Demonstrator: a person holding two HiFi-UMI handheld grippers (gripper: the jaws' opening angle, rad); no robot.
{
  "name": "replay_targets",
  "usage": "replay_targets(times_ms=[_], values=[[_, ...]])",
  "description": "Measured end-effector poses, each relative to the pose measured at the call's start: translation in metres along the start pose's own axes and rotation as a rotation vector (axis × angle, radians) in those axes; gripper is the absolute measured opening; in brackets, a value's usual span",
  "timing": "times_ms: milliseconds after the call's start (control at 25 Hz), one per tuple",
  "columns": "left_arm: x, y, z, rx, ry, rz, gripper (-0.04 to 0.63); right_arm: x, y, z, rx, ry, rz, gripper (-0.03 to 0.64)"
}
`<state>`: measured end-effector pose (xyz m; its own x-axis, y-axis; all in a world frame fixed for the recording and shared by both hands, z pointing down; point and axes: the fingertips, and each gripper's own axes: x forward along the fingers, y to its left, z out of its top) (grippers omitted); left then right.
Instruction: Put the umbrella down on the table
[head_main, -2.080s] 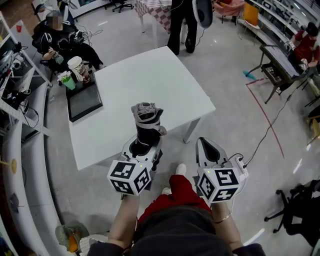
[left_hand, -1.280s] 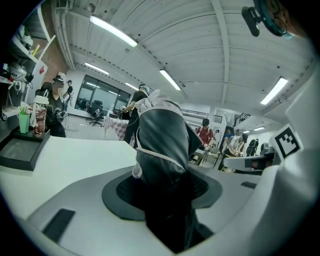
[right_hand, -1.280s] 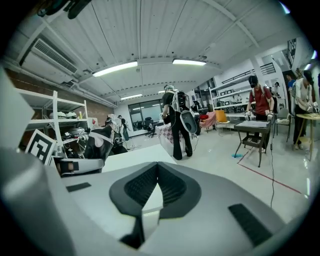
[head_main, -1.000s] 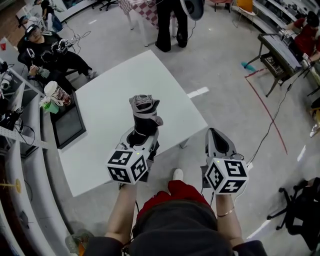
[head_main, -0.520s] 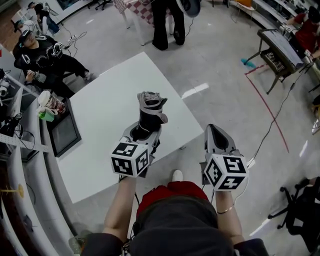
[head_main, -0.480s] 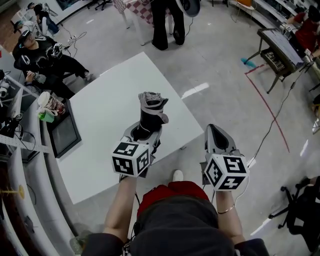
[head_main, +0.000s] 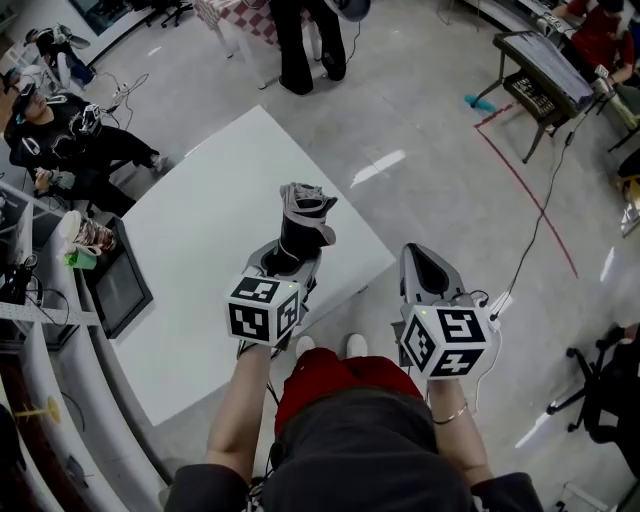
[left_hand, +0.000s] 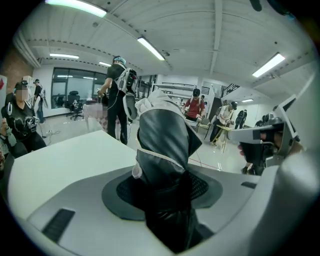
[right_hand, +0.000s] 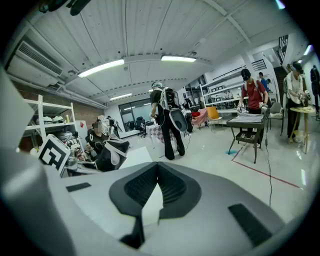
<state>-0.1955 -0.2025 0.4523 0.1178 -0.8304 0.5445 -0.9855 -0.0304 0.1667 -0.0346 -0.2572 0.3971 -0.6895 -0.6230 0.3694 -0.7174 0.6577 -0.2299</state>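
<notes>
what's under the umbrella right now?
The white table, near its near edge; nothing else shows there. The folded umbrella is clamped in the left tongs, which cover its lower end and the tabletop directly beneath.

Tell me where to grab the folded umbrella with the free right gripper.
Probably its narrow middle, just above where the left gripper holds it, coming from the right. The folded umbrella stands nearly upright with its lower end clamped, and its top folds flare loosely.
</notes>
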Motion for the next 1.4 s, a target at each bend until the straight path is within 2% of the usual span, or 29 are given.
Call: replay_targets(times_ms=[520,920,1400], values=[[0.029,0.009,-0.019,0.113,0.153,-0.133,0.206,0.005,0.013,-0.02,0.055,0.036,-0.118,0.018],[0.042,0.002,-0.046,0.263,0.266,-0.219,0.206,-0.002,0.029,-0.042,0.092,0.06,-0.189,0.018],[0.055,-0.003,-0.066,0.351,0.333,-0.243,0.206,-0.007,0.045,-0.074,0.137,0.098,-0.244,0.018]])
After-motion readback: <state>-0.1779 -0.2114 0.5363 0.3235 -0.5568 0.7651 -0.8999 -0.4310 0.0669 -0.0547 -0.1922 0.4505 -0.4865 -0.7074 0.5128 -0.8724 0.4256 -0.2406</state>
